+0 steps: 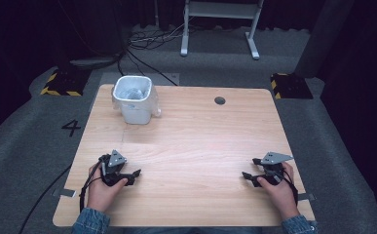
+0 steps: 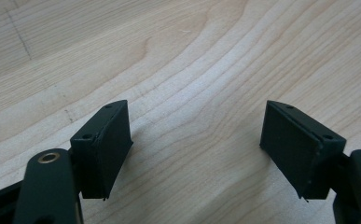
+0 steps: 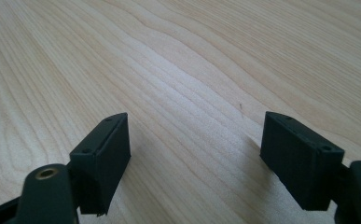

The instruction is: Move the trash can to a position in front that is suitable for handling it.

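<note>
I see a table point(image 1: 191, 146) of pale wood, smooth with a soft sheen. My left gripper point(image 2: 197, 135) and right gripper point(image 3: 194, 140) look like matt black plastic. The white bin point(image 1: 133, 100) looks like plastic, and the sleeves point(image 1: 91, 222) like denim cloth.

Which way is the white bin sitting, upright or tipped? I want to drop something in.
Upright. The white bin stands on its base at the table's far left corner, mouth up, with a clear liner inside.

White plastic bin point(image 1: 134, 100) sits upright near the worktop's point(image 1: 196, 141) far left corner, crumpled clear stuff inside.
</note>
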Motion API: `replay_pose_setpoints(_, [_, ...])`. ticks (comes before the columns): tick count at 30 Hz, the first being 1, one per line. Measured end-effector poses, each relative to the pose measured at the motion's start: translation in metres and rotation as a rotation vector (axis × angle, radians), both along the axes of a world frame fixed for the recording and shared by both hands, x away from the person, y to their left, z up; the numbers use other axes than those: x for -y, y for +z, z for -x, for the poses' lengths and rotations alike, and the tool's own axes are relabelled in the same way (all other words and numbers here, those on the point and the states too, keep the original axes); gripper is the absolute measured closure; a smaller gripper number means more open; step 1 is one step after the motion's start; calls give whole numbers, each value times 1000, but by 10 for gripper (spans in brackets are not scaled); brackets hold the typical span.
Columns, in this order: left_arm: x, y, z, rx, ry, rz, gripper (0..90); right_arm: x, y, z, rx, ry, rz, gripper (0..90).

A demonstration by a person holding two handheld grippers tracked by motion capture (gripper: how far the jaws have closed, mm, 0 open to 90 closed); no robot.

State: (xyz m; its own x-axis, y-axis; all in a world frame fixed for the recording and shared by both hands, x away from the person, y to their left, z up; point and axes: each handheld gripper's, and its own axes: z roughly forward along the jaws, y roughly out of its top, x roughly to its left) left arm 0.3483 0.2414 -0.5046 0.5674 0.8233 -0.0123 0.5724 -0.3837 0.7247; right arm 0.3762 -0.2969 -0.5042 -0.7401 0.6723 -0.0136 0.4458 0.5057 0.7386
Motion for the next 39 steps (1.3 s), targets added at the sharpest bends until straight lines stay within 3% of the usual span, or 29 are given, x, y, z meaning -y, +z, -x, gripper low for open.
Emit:
replay_pose_setpoints(5, [-4,2,0,10,40,-9,295,0,0,0,-3,-1,-1,240])
replay_pose_setpoints(9, [-9,9,1,34,77,39,317,0,0,0,-4,-1,-2,242])
replay_pose_setpoints(12, [-12,20,-1,67,91,69,321,0,0,0,-3,-2,-2,242])
replay_pose_setpoints(14, [-14,34,-6,95,85,71,322,0,0,0,-5,0,-2,242])
replay_pose_setpoints(15, [-14,34,-6,95,85,71,321,0,0,0,-5,0,-2,242])
replay_pose_setpoints(17, [-18,49,-11,119,94,68,320,0,0,0,-5,-1,-3,243])
replay_pose_setpoints(22, [-26,66,-19,146,105,92,313,0,0,0,-4,-1,-3,242])
replay_pose_setpoints(29, [-32,85,-35,196,119,90,290,0,0,0,-5,-1,-3,243])
replay_pose_setpoints(36, [-38,102,-57,230,133,121,288,0,0,0,-5,-1,-3,242])
replay_pose_setpoints(39, [-35,111,-64,249,125,101,288,0,0,0,-5,-1,-3,242])
